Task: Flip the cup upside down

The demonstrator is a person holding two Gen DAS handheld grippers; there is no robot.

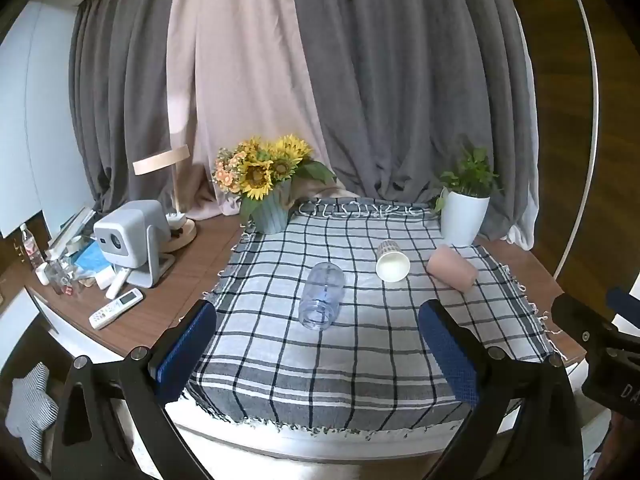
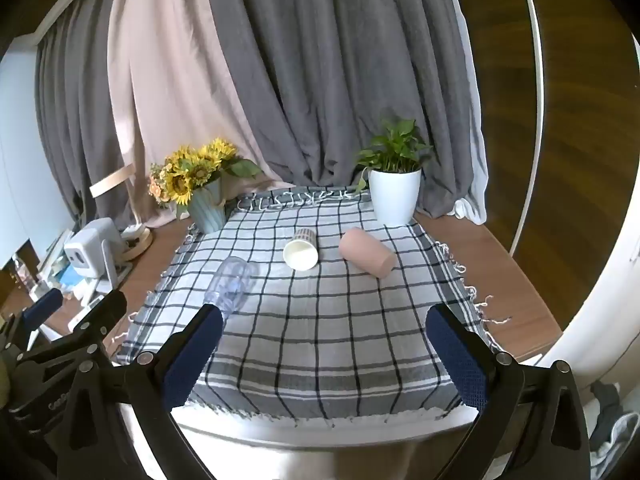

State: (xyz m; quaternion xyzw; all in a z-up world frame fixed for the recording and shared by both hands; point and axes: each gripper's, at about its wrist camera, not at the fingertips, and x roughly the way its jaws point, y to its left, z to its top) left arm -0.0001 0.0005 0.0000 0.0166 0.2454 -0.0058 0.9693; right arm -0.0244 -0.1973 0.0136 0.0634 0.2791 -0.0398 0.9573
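Note:
Three cups lie on their sides on a checked cloth (image 1: 360, 360) (image 2: 320, 340). A clear plastic cup (image 1: 322, 295) (image 2: 232, 282) lies left, mouth toward me. A white paper cup (image 1: 392, 262) (image 2: 301, 250) lies in the middle, mouth toward me. A pink cup (image 1: 452, 269) (image 2: 367, 257) lies right. My left gripper (image 1: 318, 320) is open and empty, near the front of the cloth. My right gripper (image 2: 326, 322) is open and empty, also short of the cups. The left gripper also shows at the left edge of the right wrist view (image 2: 72, 320).
A sunflower vase (image 1: 270, 210) (image 2: 208, 210) stands at the cloth's back left and a white plant pot (image 1: 464, 216) (image 2: 394, 198) at the back right. A projector (image 1: 132, 240), a lamp (image 1: 176, 200) and a remote (image 1: 116, 308) sit on the wooden table (image 1: 160, 312) to the left. Curtains hang behind.

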